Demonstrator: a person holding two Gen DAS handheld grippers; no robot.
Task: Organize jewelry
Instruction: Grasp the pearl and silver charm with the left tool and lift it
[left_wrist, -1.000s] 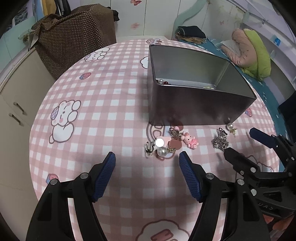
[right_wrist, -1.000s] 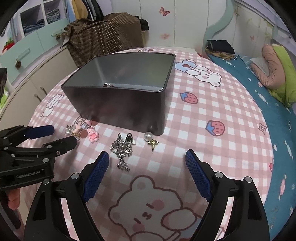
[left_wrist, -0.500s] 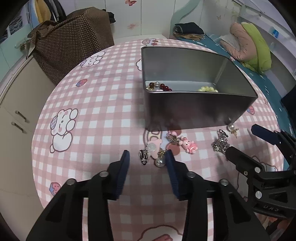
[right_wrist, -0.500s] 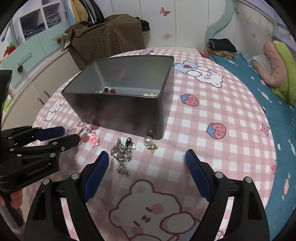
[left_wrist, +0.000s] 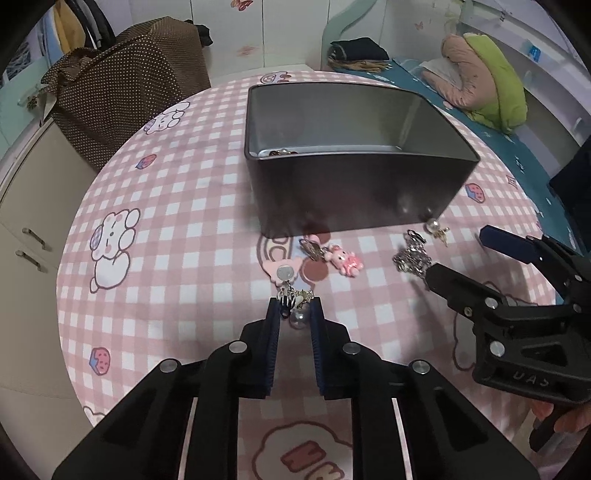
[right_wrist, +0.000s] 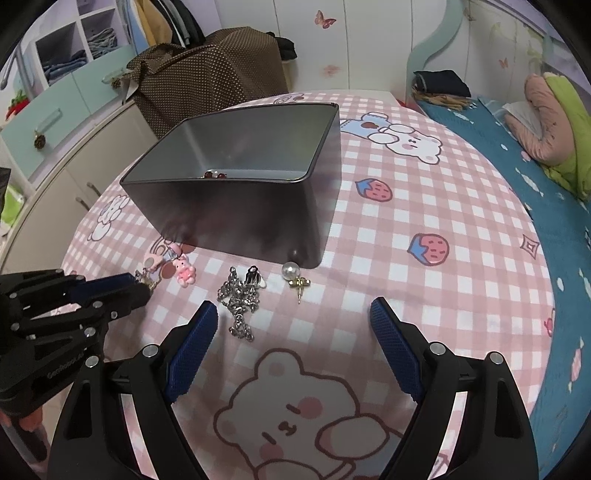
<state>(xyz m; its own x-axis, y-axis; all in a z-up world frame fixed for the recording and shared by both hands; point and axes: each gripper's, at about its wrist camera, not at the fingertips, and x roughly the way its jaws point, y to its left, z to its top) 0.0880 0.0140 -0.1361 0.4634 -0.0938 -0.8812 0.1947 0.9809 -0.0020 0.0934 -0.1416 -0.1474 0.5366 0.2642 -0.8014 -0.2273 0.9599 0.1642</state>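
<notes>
A dark metal tin (left_wrist: 354, 192) stands on the pink checked tablecloth with a few beads inside. In front of it lie a pink bear charm (left_wrist: 345, 260), a pink piece with a silver disc (left_wrist: 282, 271), a silver chain (right_wrist: 240, 302), a black clip earring (right_wrist: 255, 275) and a pearl stud (right_wrist: 291, 271). My left gripper (left_wrist: 295, 306) points steeply down, its jaws closing, blue pads against a pearl drop earring (left_wrist: 298, 318) held between them. My right gripper (right_wrist: 293, 308) hovers wide open just in front of the chain and the stud, holding nothing.
A brown dotted bag (right_wrist: 207, 92) sits behind the round table. A bed with a teal sheet (right_wrist: 498, 155) runs along the right. A cabinet (left_wrist: 29, 206) stands close to the table's left edge. A person's hand (left_wrist: 561, 421) holds the right gripper.
The left gripper's jaws have narrowed from wide open to a slim gap around the pearl drop earring. The right gripper has stayed open in the same spot.
</notes>
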